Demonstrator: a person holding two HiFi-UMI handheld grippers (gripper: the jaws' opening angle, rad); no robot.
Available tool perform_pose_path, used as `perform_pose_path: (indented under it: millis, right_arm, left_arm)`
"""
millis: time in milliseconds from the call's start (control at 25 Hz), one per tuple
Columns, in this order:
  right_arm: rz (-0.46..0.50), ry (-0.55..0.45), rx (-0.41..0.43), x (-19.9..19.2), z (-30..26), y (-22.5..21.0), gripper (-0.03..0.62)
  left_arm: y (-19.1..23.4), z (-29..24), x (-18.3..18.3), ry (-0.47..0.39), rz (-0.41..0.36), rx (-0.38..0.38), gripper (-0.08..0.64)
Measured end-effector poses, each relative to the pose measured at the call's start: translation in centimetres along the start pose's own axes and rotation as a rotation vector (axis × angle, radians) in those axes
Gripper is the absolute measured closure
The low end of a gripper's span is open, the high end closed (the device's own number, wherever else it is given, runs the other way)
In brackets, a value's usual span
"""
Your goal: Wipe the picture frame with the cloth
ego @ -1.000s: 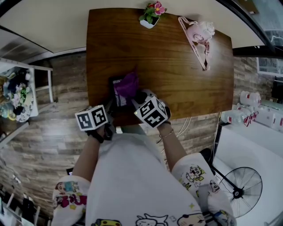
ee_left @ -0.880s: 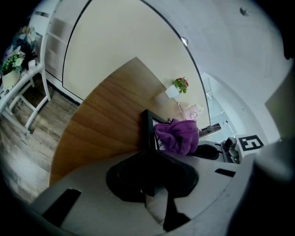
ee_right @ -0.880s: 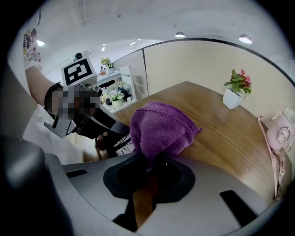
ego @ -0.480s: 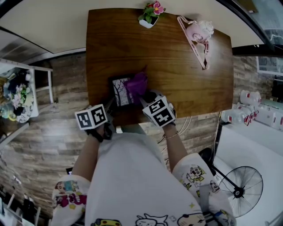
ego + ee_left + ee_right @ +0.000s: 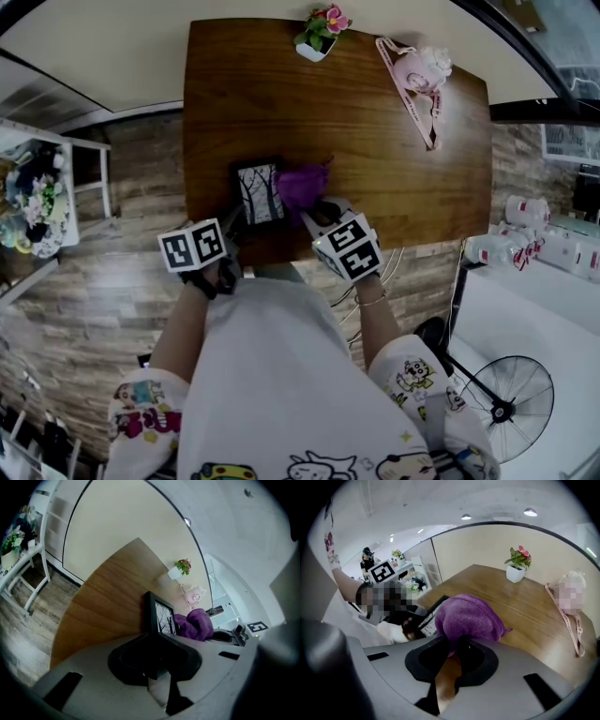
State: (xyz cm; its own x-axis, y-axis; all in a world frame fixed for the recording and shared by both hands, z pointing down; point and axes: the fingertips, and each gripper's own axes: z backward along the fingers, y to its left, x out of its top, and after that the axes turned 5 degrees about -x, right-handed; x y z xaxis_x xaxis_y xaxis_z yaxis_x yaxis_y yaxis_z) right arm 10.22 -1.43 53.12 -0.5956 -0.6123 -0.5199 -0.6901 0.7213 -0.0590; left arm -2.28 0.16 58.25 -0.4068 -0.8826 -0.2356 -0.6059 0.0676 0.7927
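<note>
Right now the picture frame (image 5: 260, 192) sits at the near edge of the wooden table (image 5: 375, 159). Its long axis runs away from the person, and its glazed face, printed with bare branches, is turned toward the cloth (image 5: 302, 185). It is a slim black rectangle. The left gripper (image 5: 154, 644) is clamped on its near end. The right gripper (image 5: 457, 653) is clenched on the cloth, a soft purple knitted bunch just beside the frame's right edge. Well apart, at the far edge, stand a small potted flower (image 5: 319, 30) and a pink plush thing (image 5: 422, 67) with a strap.
</note>
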Motion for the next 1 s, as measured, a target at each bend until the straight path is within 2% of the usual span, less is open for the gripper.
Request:
perform_pose_path:
  millis: [240,360,480,680,1000]
  right_arm:
    - [-0.069,-0.069,0.163,2.7,0.4,5.4,0.545]
    - [-0.144,-0.062,0.245,2.9,-0.6,7.8,0.545]
    - [-0.203,-0.033,0.291,2.4,-2.1,9.3,0.545]
    - [-0.237,0.016,0.29,1.4,-4.5,10.2,0.545]
    - [-0.174,0.013,0.264,0.7,-5.3,9.7,0.545]
  left_arm:
    - [0.0,0.0,0.1,-0.003,0.006,-0.006,0.504]
    - [0.0,0.0,0.1,-0.006,0.01,-0.009,0.505]
    - [0.0,-0.1,0.0,-0.004,0.018,-0.013,0.505]
    - [0.1,0.0,0.1,-0.008,0.024,-0.021,0.507]
    - [0.2,0.0,0.1,-0.01,0.021,-0.018,0.508]
